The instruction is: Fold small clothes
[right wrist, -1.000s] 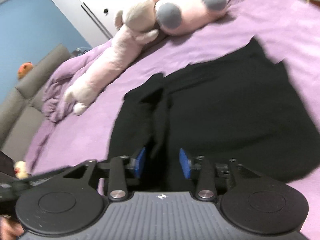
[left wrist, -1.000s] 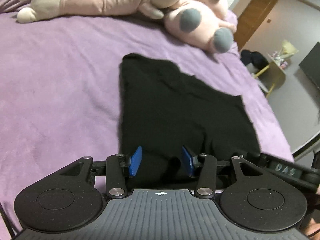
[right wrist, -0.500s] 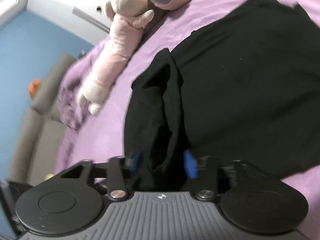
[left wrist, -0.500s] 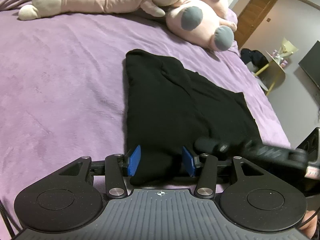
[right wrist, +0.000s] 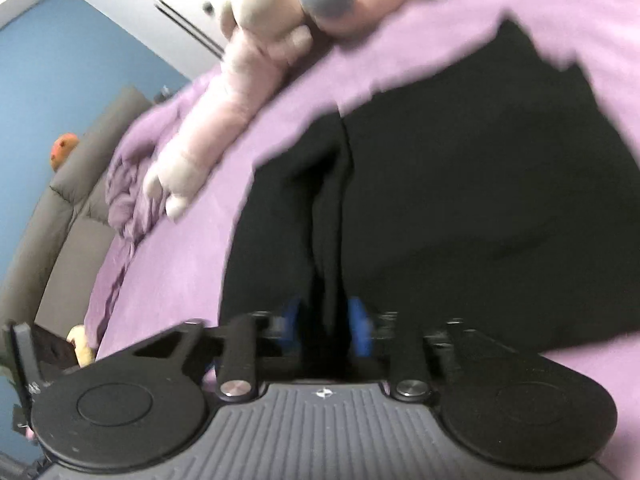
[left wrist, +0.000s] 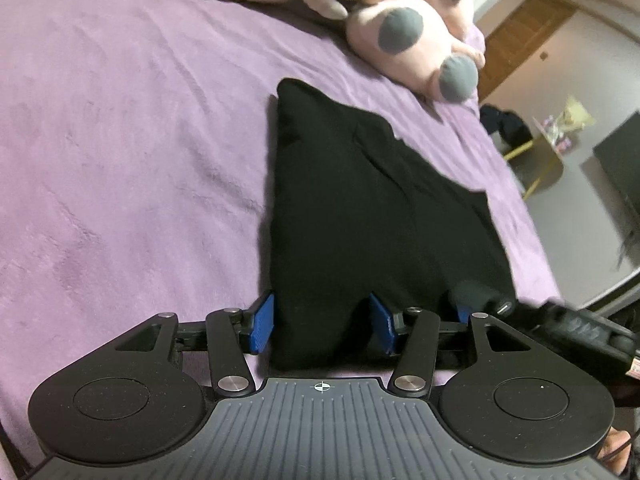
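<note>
Two grippers sit at the near edge of the black garment (left wrist: 360, 208), which lies on the purple bedspread (left wrist: 120, 140). Left gripper (left wrist: 322, 322): blue pads wide apart, garment corner lying between them, not pinched. Right gripper (right wrist: 326, 326): pads narrow, clamped on a raised fold of the garment (view blurred). Pink plush toy (left wrist: 408, 40) lies beyond the garment, apart from it.

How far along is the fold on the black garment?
Partly done: the black garment lies on the purple bed with one side already doubled over. In hand: left gripper open around the near edge, right gripper pinching a ridge of cloth. Left: the remaining folds.
</note>
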`<state>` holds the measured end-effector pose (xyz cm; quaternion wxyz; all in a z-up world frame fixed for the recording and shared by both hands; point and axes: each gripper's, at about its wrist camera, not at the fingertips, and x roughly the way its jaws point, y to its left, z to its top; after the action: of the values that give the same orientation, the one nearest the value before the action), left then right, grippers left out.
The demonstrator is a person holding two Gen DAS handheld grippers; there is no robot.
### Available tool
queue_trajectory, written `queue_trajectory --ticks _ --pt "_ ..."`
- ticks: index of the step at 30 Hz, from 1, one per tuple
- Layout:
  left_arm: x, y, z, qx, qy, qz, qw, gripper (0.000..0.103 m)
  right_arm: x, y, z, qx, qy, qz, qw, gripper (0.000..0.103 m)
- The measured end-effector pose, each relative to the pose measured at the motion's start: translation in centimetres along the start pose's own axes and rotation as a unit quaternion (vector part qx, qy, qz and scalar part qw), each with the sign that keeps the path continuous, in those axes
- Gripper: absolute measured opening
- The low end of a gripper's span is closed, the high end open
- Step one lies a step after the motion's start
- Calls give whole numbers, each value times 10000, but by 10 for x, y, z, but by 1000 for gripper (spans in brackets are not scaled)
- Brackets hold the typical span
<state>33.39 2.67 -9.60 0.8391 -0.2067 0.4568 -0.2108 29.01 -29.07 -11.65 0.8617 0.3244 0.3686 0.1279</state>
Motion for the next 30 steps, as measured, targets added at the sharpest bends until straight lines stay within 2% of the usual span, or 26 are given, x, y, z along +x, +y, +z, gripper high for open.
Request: queue_trajectory --ticks 2,6,8,11,13,14,15,16,18,20,23,26,30 --pt "2 5 4 -261 -74 -52 9996 56 -1 0 13 70 -127 -45 9999 50" --pt "15 4 13 -461 -206 50 9987 58 28 2 37 252 26 46 9997 53" --pt "20 3 16 -555 -153 -89 9983 63 45 2 43 327 167 101 9993 53" --pt "15 8 16 -648 -190 -379 9970 63 66 4 47 436 302 199 9984 54" --pt "11 11 13 -563 -220 -384 9974 63 68 7 45 357 286 254 9986 53" --pt "10 11 11 -509 -209 -308 9980 63 71 9 46 304 293 250 9988 51" --pt "10 10 10 -452 -190 -247 9985 64 73 9 46 277 281 249 9989 37" --pt "9 8 8 -382 -173 -215 9989 64 77 11 46 214 263 204 9992 31" --pt "8 5 3 -243 -169 -196 9994 67 82 16 46 47 320 53 9995 19" --pt "5 1 -1 -144 -201 -108 9996 69 80 19 45 -181 302 -32 9994 12" --pt "-2 -5 -3 -90 -353 45 9993 73 69 38 45 -828 145 -346 9959 10" --pt "-6 -13 -1 -72 -401 -7 9992 74 53 55 40 -1643 -126 -843 9827 9" --pt "-3 -36 -5 335 -298 -181 9988 77 26 49 39 -2149 -439 -1583 9627 9"
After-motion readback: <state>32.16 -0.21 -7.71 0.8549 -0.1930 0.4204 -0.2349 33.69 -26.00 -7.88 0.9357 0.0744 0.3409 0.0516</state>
